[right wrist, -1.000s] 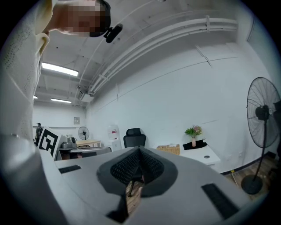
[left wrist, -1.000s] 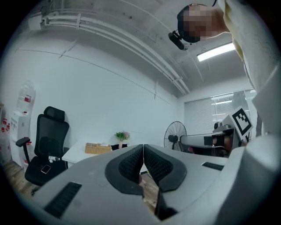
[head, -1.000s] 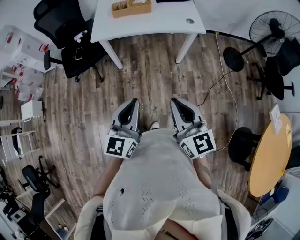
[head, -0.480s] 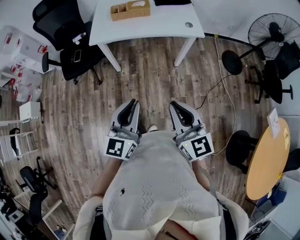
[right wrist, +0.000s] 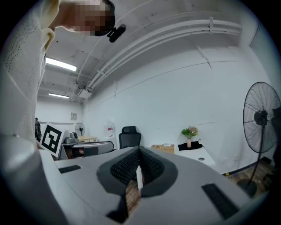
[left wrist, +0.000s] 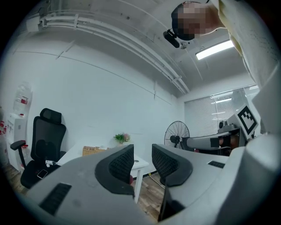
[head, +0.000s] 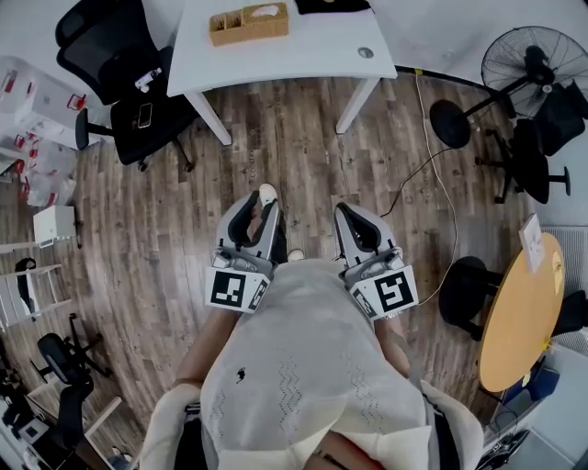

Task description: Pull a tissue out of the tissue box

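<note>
Far ahead across wooden floor (head: pixel 294 138): tissue box (head: pixel 248 22) on desk (head: pixel 303 50), office chair (head: pixel 115 78) and fan (head: pixel 531 57) beside. Jaws of left hand-held gripper (head: pixel 257 200) just opened, empty; right hand-held gripper (head: pixel 345 210) jaws together.

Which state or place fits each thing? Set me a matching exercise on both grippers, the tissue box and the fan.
Column one:
1 left gripper
2 right gripper
3 tissue box
4 fan

Column two:
a on the white table
b jaws apart
c standing on the floor
d jaws together

Pairs: 1-b, 2-d, 3-a, 4-c. The left gripper's jaws have just been opening, with nothing between them.
</note>
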### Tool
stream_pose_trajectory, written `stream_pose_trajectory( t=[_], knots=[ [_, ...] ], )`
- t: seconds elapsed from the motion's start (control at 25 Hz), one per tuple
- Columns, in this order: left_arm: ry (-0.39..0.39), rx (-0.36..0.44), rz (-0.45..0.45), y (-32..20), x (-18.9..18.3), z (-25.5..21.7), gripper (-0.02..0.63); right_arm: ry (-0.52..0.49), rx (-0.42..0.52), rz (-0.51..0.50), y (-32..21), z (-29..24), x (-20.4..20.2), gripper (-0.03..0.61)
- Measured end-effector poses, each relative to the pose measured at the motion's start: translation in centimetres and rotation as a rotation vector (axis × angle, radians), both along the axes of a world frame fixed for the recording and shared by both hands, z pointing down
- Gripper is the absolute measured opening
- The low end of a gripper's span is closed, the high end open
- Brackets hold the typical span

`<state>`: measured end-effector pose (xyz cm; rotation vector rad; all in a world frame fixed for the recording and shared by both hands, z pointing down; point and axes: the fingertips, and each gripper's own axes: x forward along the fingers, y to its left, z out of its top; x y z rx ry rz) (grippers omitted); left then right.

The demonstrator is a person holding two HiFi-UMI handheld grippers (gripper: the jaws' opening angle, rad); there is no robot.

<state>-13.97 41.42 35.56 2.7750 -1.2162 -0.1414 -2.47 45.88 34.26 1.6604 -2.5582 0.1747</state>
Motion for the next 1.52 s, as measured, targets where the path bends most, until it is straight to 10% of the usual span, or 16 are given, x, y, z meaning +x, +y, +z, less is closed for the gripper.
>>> stream_pose_trajectory(
  t=[1.52],
  knots=[
    [0.003,-0.109,0.055,-21.4,2.3,2.4,0.124,0.020,-0.095,0.038,-19.9,2.4,2.0,0.002]
  ],
)
